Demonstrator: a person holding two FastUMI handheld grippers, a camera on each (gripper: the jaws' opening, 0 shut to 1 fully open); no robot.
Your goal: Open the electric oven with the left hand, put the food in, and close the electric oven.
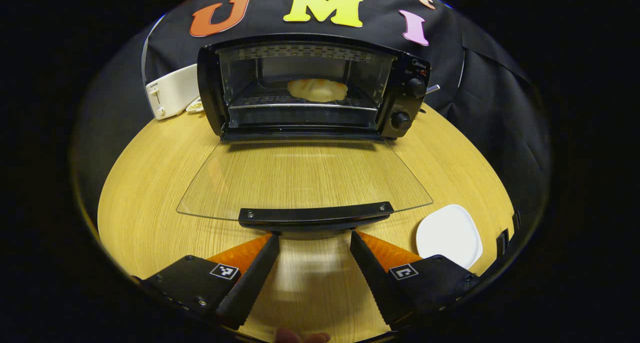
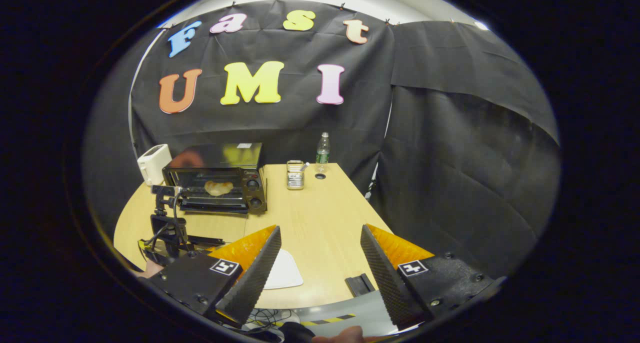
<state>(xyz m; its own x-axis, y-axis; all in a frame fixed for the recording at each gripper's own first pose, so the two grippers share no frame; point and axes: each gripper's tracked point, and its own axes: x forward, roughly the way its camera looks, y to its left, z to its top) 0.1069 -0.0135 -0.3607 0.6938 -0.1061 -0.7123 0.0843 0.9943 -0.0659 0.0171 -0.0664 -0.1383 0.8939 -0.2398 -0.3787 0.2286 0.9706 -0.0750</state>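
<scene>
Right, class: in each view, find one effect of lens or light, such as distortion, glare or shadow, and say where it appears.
Left gripper view: fisheye bends the table edge into a curve; a pale glare patch lies on the wood between the left gripper fingers; the oven door handle casts a shadow. Right gripper view: the oven top mirrors the coloured wall; the rim darkens.

Left gripper view: low, close, facing oven (image 1: pixel 310 90) mouth. Right gripper view: high, far back. Shared: oven (image 2: pixel 217 183), table (image 2: pixel 320 218).

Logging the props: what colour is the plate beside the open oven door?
White, plain; the plate shows best in the left gripper view.
</scene>
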